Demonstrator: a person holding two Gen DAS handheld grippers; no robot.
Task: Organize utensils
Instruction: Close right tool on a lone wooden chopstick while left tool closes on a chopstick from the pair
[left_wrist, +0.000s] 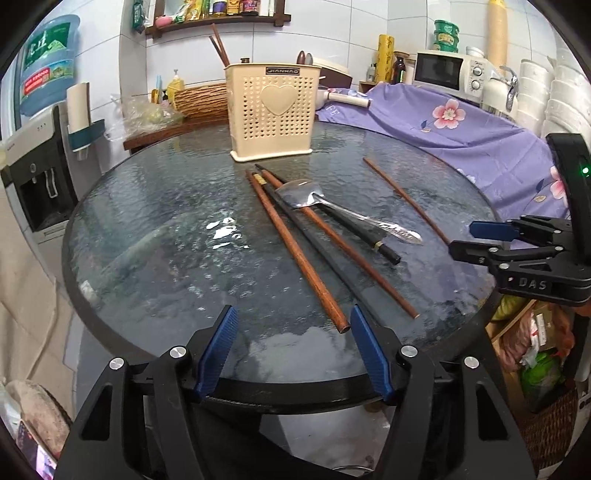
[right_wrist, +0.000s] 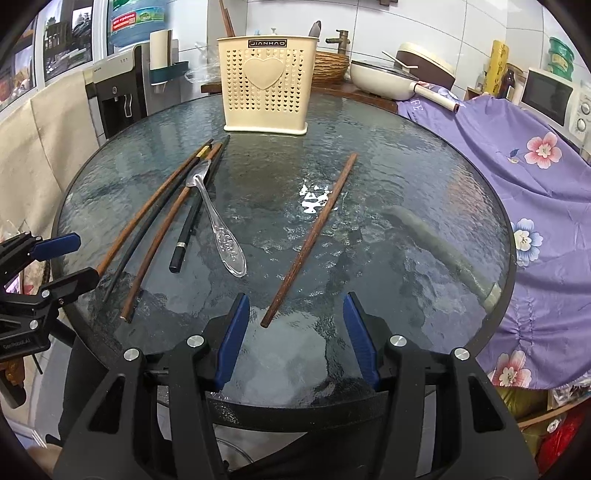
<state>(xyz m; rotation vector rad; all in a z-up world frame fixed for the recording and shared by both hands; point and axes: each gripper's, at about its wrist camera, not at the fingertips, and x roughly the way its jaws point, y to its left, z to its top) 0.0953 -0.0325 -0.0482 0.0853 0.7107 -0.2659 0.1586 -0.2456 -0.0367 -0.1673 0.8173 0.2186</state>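
A cream perforated utensil holder (left_wrist: 272, 112) (right_wrist: 266, 88) stands at the far side of the round glass table (left_wrist: 155, 236) (right_wrist: 406, 177), with some utensils standing in it. Brown chopsticks (left_wrist: 295, 247) (right_wrist: 155, 199), black chopsticks (left_wrist: 332, 266) (right_wrist: 192, 214) and a metal spoon (left_wrist: 332, 210) (right_wrist: 218, 221) lie in a heap on the glass. A lone brown chopstick (left_wrist: 404, 199) (right_wrist: 314, 229) lies apart to the right. My left gripper (left_wrist: 293, 314) is open at the near ends of the heap. My right gripper (right_wrist: 295, 299) (left_wrist: 465, 238) is open at the near end of the lone chopstick.
A purple floral cloth (left_wrist: 461, 133) (right_wrist: 517, 177) covers things right of the table. A microwave (left_wrist: 448, 72), a pan (right_wrist: 384, 79) and a wicker basket (left_wrist: 201, 99) stand behind. A water dispenser (left_wrist: 37, 184) stands at the left.
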